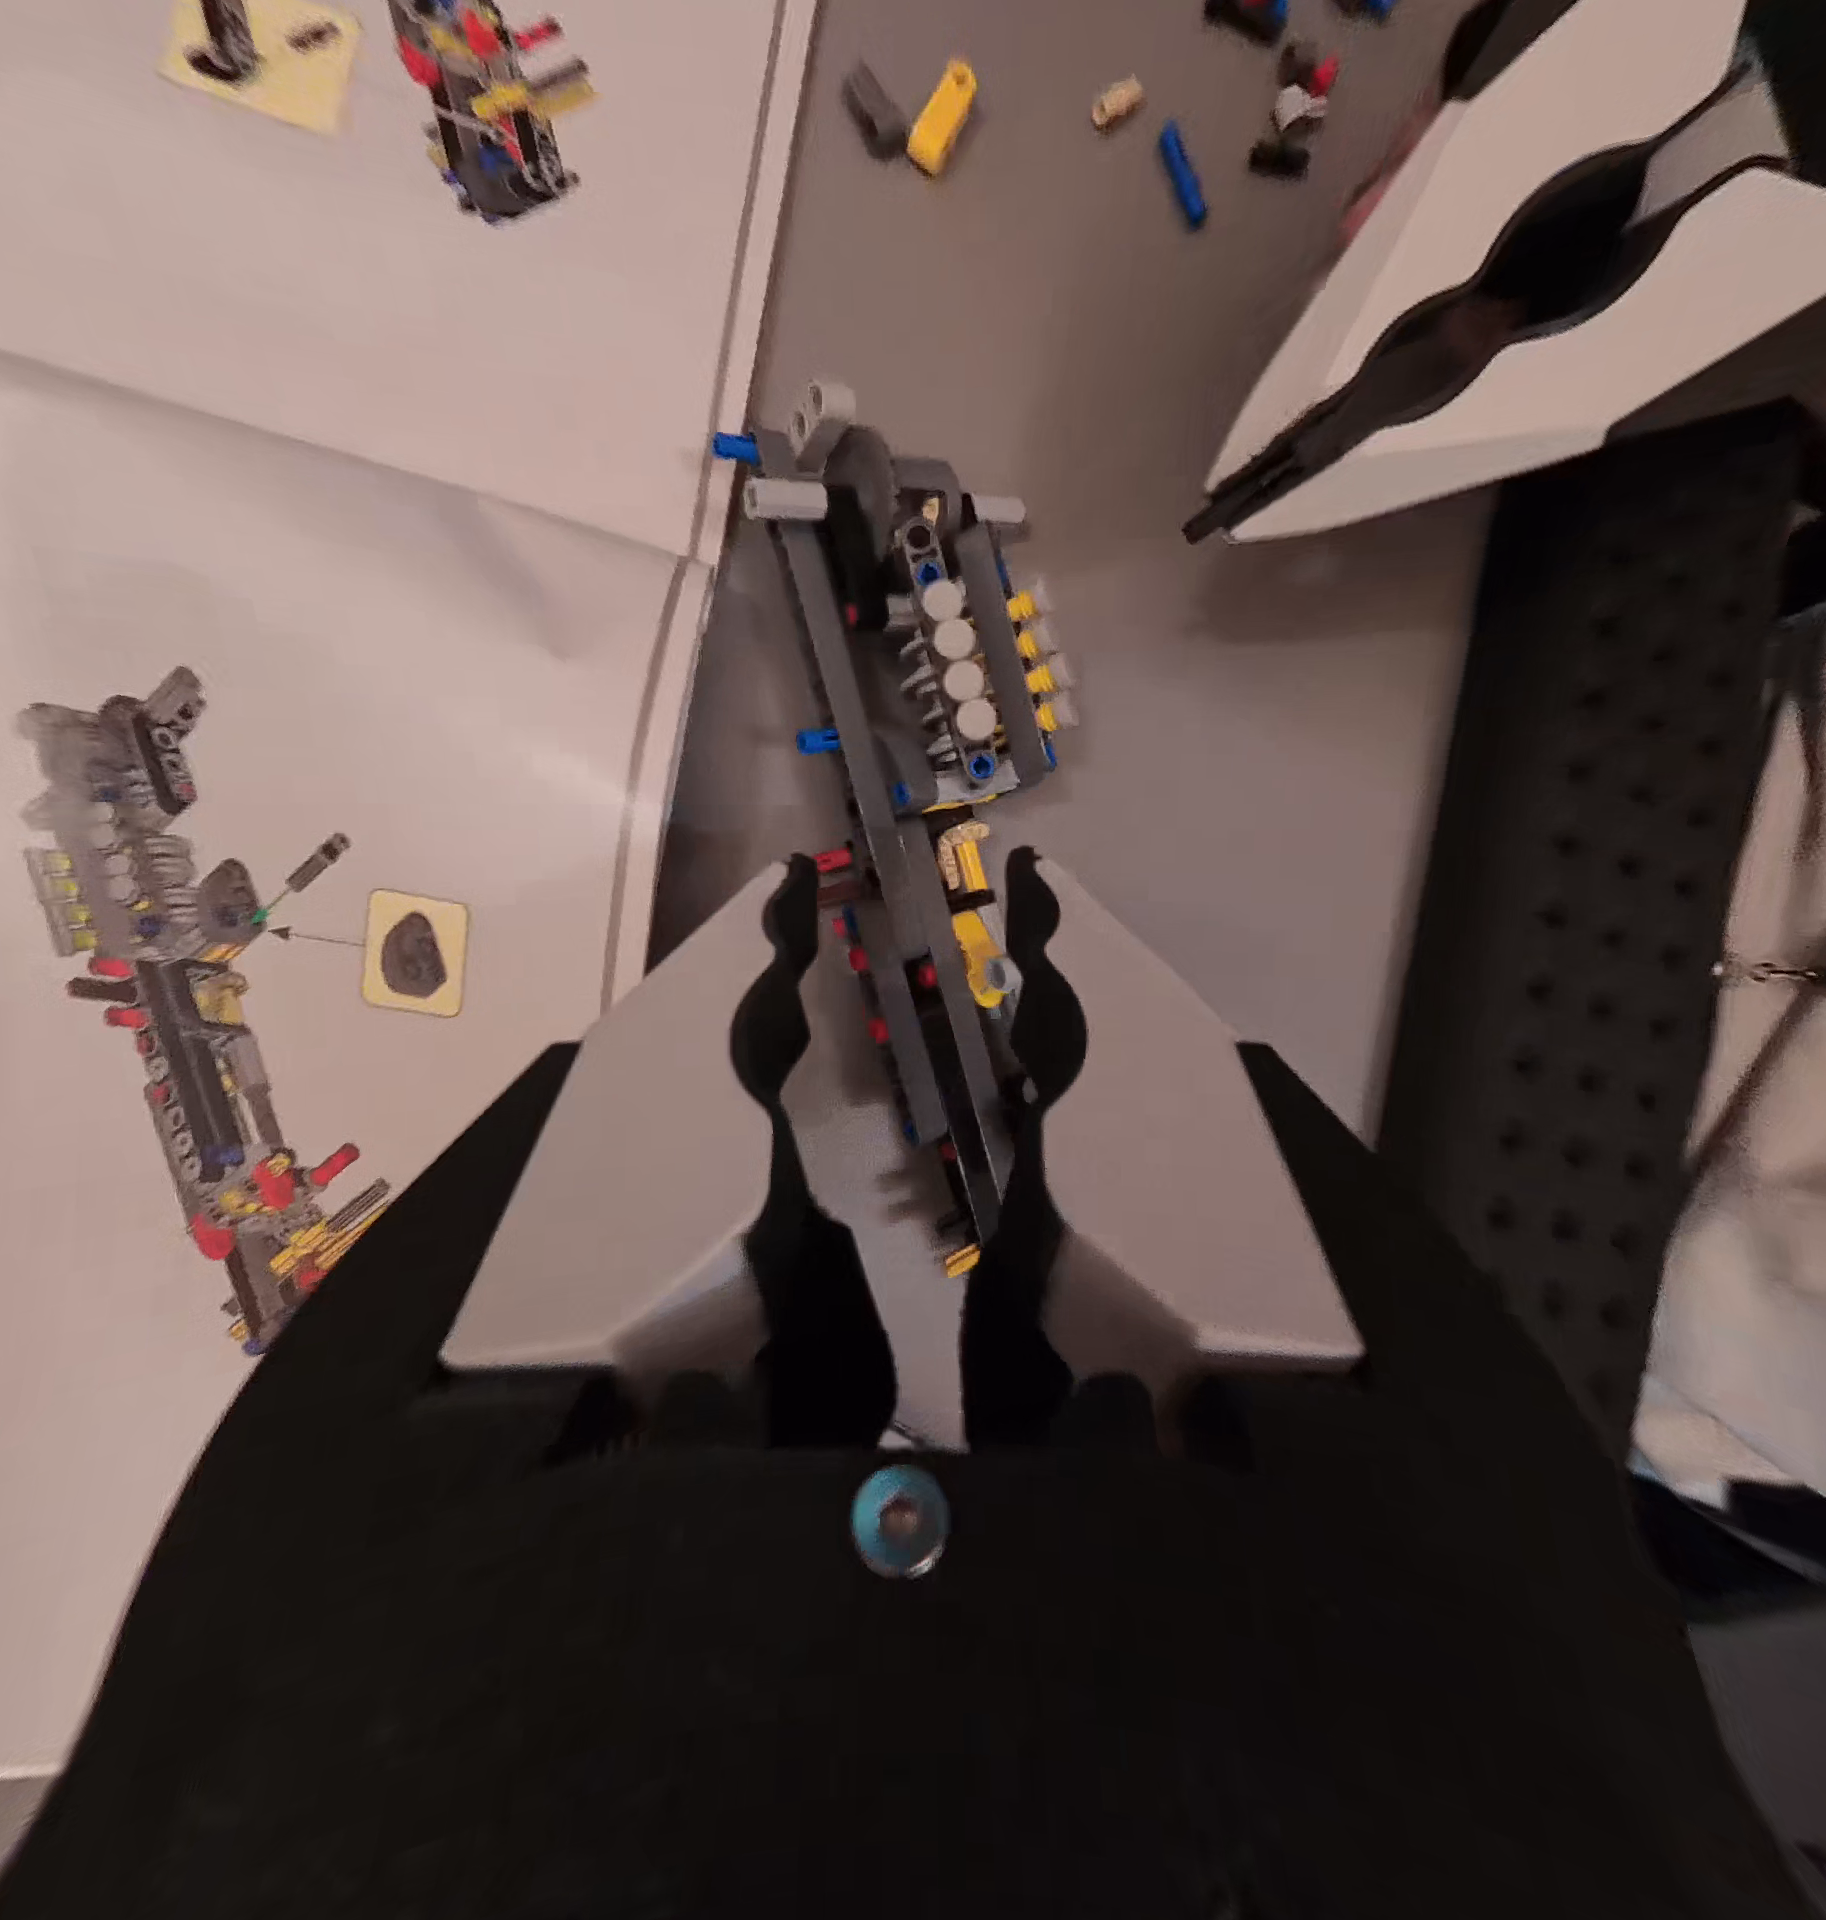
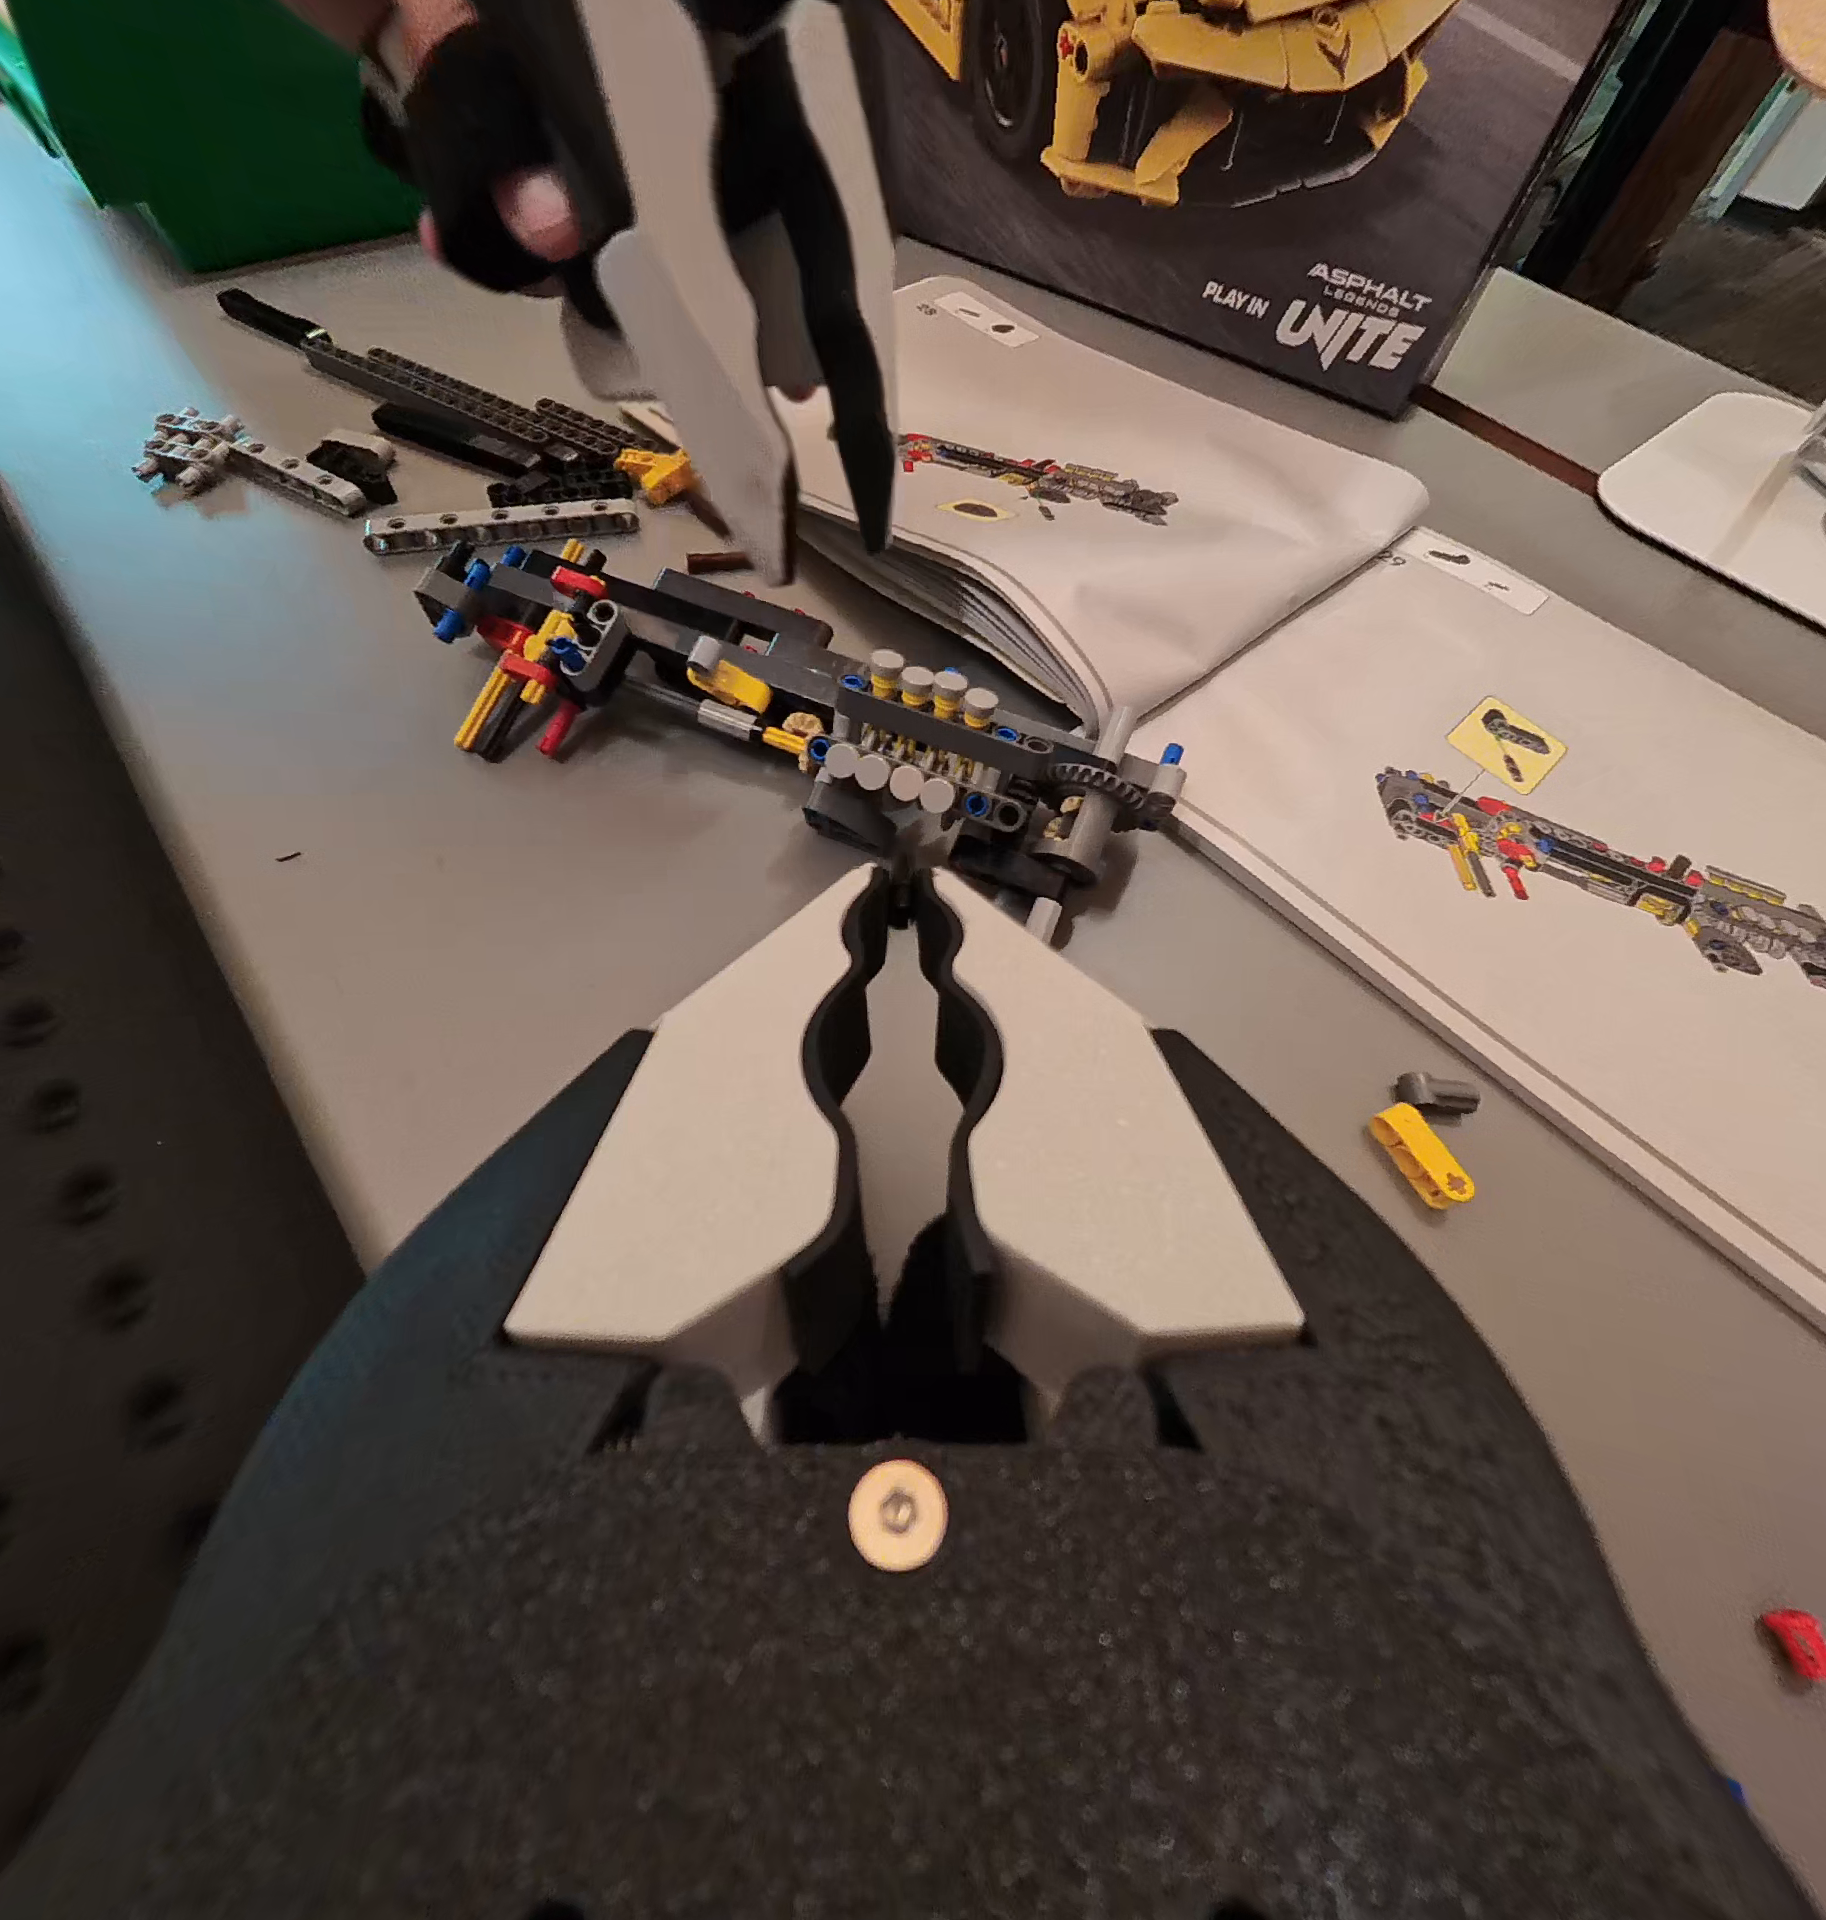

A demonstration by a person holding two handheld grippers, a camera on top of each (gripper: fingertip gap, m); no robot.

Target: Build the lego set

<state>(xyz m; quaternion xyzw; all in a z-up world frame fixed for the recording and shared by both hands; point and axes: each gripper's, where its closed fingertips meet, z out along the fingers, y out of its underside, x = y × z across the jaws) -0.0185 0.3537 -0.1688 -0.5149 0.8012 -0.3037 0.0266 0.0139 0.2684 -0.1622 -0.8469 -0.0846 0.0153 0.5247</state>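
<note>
Left gripper (image 1: 909,883): fingers spread apart, hanging over the narrow end of the lego model, one finger on either side of it; whether they touch it cannot be told
Right gripper (image 2: 901,883): fingers nearly together, pinching a small dark piece (image 2: 901,902) at the tips, just beside the engine end of the model
Lego model (image 1: 909,727): long grey and black frame with yellow, red and blue pins, lying flat on the grey table (image 2: 317,935), its wide end touching the open instruction book (image 1: 317,468)
Loose parts: a yellow piece (image 2: 1423,1155) and a small grey piece (image 2: 1437,1091) lie near the book; black and grey beams (image 2: 452,416) lie beyond the model
Box (image 2: 1252,177): stands at the far side of the table, behind the book
</note>
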